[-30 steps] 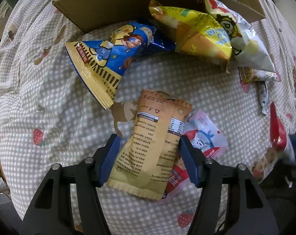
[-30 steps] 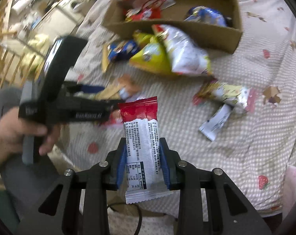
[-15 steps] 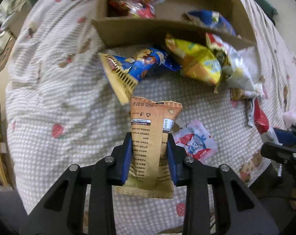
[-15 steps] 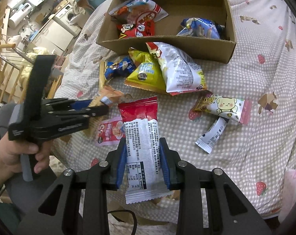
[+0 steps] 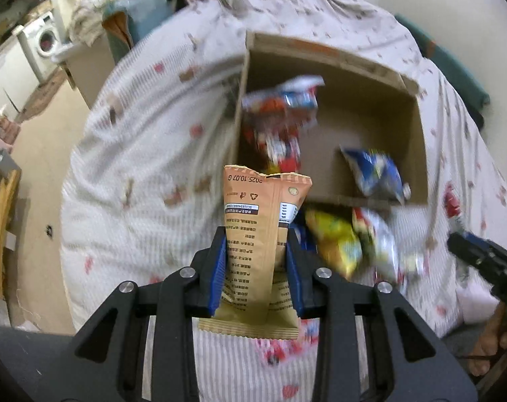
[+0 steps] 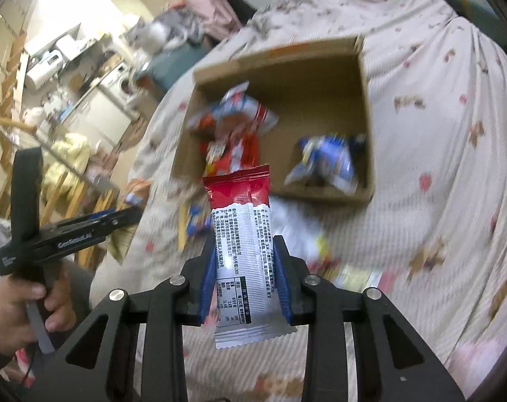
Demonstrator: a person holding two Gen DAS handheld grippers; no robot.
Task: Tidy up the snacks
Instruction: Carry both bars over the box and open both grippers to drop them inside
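Both claws have lifted clear of the bed since a second ago, each carrying a snack toward the cardboard box.

Left claw (image 5: 256,268) is clenched on an orange packet (image 5: 260,234) standing upright between its blue pads; right claw (image 6: 245,278) grips a red-and-white packet (image 6: 243,251) the same way, its printed back to the camera. Beneath them lies a bed (image 5: 136,154) under a pale checked cover with strawberry and animal prints. The open box (image 5: 417,154) sits on it beyond the claws, with two bags inside: a red-and-white bag (image 5: 280,117) and a blue bag (image 5: 374,174). A yellow bag (image 5: 333,241) and a silvery bag (image 5: 380,244) lie just outside its near wall, blurred. A washing machine (image 5: 44,42) stands in the cluttered room at left. A hand (image 6: 15,305) holds the left claw's grip.
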